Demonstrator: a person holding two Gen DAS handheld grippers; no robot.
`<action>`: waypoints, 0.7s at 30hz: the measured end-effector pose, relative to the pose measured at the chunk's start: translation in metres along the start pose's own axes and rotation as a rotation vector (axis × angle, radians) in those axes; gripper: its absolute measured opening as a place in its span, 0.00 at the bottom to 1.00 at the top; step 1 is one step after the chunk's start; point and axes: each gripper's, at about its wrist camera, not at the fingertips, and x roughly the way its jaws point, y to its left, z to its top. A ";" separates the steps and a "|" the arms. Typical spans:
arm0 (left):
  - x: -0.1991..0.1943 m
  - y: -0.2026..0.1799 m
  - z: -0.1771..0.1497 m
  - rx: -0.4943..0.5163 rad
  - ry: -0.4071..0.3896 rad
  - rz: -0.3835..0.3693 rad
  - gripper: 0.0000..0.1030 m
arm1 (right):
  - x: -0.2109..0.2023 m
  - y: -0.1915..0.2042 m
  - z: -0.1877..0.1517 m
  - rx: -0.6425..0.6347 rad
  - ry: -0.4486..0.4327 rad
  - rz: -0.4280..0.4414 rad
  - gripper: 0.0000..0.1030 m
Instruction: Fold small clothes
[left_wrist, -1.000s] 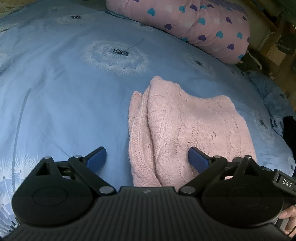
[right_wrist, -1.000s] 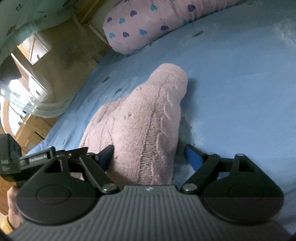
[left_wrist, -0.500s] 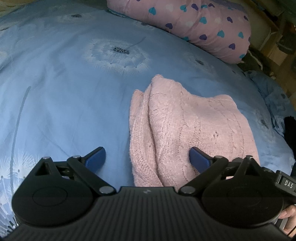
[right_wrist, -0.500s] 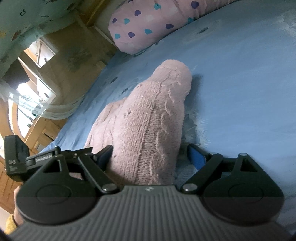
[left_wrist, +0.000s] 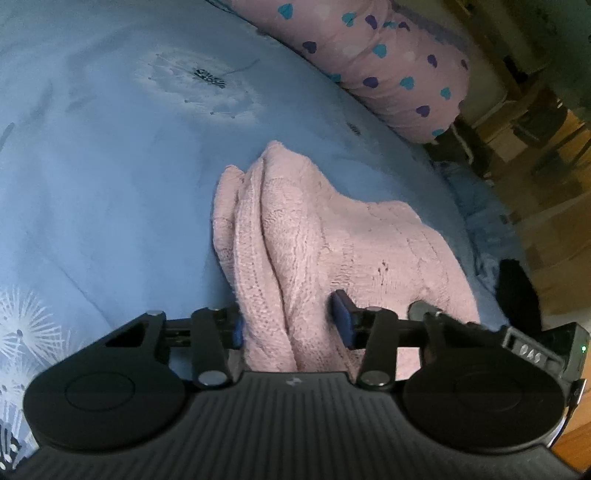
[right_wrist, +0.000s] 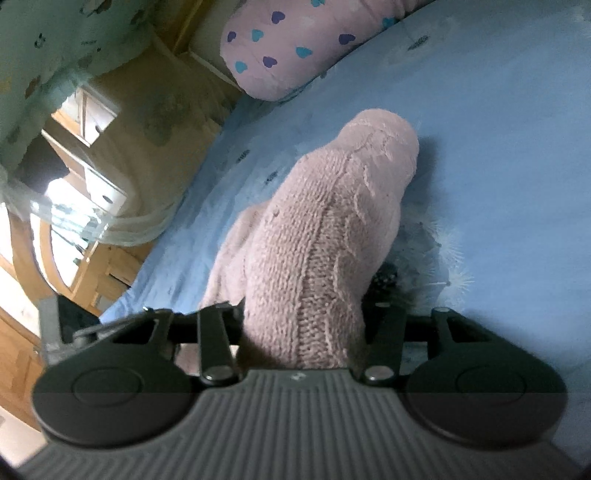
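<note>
1. Plainly, the pink knit garment (left_wrist: 332, 236) lies bunched on the blue bed (left_wrist: 110, 177), toward the edge where wooden floor shows, short of the heart-print pillow (left_wrist: 388, 62) at the bed's far end.
2. The left gripper (left_wrist: 291, 325) has its fingers (left_wrist: 341, 317) drawn narrow onto the near end of the knit's left folds; the blue pads press into the wool on both sides.
3. The right gripper (right_wrist: 303, 321) is likewise clamped on the pink knit garment (right_wrist: 332, 229); the wool fills the gap and hides the pads.
4. Its long axis runs straight ahead of both pairs of fingers, from the held near hem toward the pillow, the far end resting on the bed.
5. Both hands grip the same near end, neither nearer, so the next fold likely means carrying that hem forward along this axis.
</note>
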 end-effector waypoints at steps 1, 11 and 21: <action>-0.001 -0.001 0.000 -0.004 -0.001 -0.010 0.48 | -0.003 0.001 0.001 0.018 -0.002 0.013 0.47; -0.023 -0.026 -0.026 -0.004 0.058 -0.155 0.48 | -0.054 0.023 0.004 0.078 -0.015 0.035 0.47; -0.027 -0.094 -0.095 0.059 0.139 -0.207 0.48 | -0.148 0.004 -0.015 0.110 -0.041 -0.005 0.47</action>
